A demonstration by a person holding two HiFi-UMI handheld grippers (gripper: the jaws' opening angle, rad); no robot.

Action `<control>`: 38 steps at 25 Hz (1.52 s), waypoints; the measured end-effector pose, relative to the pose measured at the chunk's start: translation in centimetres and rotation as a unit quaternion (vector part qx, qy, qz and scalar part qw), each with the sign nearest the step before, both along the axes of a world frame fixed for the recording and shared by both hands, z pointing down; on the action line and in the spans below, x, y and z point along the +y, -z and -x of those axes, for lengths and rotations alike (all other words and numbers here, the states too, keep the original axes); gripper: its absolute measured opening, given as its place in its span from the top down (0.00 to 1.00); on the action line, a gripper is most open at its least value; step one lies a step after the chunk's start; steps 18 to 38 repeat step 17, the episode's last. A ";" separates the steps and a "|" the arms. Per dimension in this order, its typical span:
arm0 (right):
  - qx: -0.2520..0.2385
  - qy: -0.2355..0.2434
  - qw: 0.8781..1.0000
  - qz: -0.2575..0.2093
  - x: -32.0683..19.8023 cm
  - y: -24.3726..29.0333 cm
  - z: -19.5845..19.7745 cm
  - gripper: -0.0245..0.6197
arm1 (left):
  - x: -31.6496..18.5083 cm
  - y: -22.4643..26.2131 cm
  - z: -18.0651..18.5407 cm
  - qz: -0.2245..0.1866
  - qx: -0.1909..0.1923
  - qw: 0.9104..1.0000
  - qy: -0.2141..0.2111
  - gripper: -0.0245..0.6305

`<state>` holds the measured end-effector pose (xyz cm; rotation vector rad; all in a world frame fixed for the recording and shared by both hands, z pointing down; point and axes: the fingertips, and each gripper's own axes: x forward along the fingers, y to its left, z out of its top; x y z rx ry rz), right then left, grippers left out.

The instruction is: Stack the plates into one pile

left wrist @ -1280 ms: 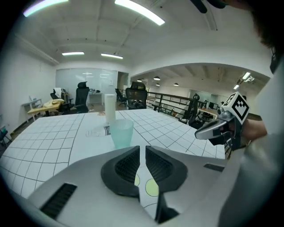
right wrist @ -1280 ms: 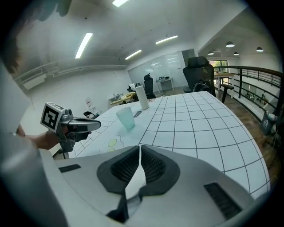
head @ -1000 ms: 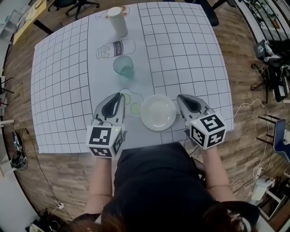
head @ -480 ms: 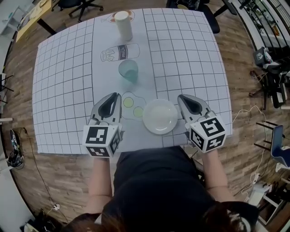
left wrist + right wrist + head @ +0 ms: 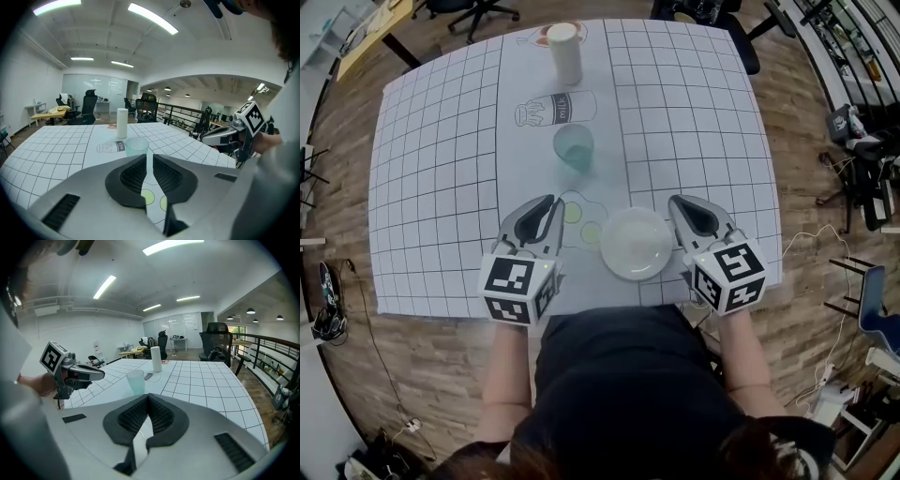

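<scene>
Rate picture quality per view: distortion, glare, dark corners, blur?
Head view: sharp, evenly lit, but the table grid bows outward; white plate low-contrast on it. Left gripper view: fisheye, black corners, ceiling lights blown out. Right gripper view: same dark corners, ceiling light clipped, cup sharp.

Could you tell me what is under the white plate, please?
The white plate sits on the gridded mat, beside a printed egg drawing. Whatever lies beneath it, including any other plate, is covered.

A wood-plank floor [image 5: 412, 375] surrounds the gridded table [image 5: 422, 187]; office chairs [image 5: 89, 101] stand under ceiling strip lights [image 5: 152, 18].
</scene>
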<state>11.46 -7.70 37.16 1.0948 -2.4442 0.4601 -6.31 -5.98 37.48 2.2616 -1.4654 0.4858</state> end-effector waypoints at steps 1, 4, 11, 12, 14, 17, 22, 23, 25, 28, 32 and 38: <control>0.000 0.001 1.000 0.001 0.0 -0.1 0.1 0.94 | 0.0 0.0 -0.1 0.001 0.002 1.000 -0.001 0.89; 0.000 0.002 1.000 0.002 -0.1 -0.2 0.3 0.94 | -0.1 0.0 -0.3 0.003 0.007 1.000 -0.004 0.89; 0.003 0.005 1.000 0.003 -0.1 -0.3 0.6 0.94 | 0.0 -0.5 -0.3 0.019 0.017 1.000 0.001 0.89; 0.003 0.004 1.000 0.003 -0.1 -0.3 0.6 0.94 | -0.1 -0.6 -0.3 0.021 0.016 1.000 0.001 0.89; 0.004 0.003 1.000 0.003 -0.2 -0.3 0.6 0.94 | -0.2 -0.6 -0.3 0.022 0.015 1.000 -0.002 0.89; 0.006 0.003 1.000 0.004 -0.2 -0.3 0.5 0.94 | -0.2 -0.7 -0.7 0.023 0.020 1.000 -0.006 0.89; 0.006 0.003 1.000 0.004 -0.2 -0.3 0.5 0.94 | -0.2 -0.7 -0.7 0.023 0.020 1.000 -0.006 0.89; 0.006 0.003 1.000 0.004 -0.2 -0.3 0.5 0.94 | -0.2 -0.7 -0.7 0.023 0.020 1.000 -0.006 0.89; 0.006 0.003 1.000 0.004 -0.2 -0.3 0.5 0.94 | -0.2 -0.7 -0.7 0.023 0.020 1.000 -0.006 0.89; 0.006 0.003 1.000 0.004 -0.2 -0.3 0.5 0.94 | -0.2 -0.7 -0.7 0.023 0.020 1.000 -0.006 0.89; 0.006 0.003 1.000 0.004 -0.2 -0.3 0.5 0.94 | -0.2 -0.7 -0.7 0.023 0.020 1.000 -0.006 0.89; 0.006 0.003 1.000 0.004 -0.2 -0.3 0.5 0.94 | -0.2 -0.7 -0.7 0.023 0.020 1.000 -0.006 0.89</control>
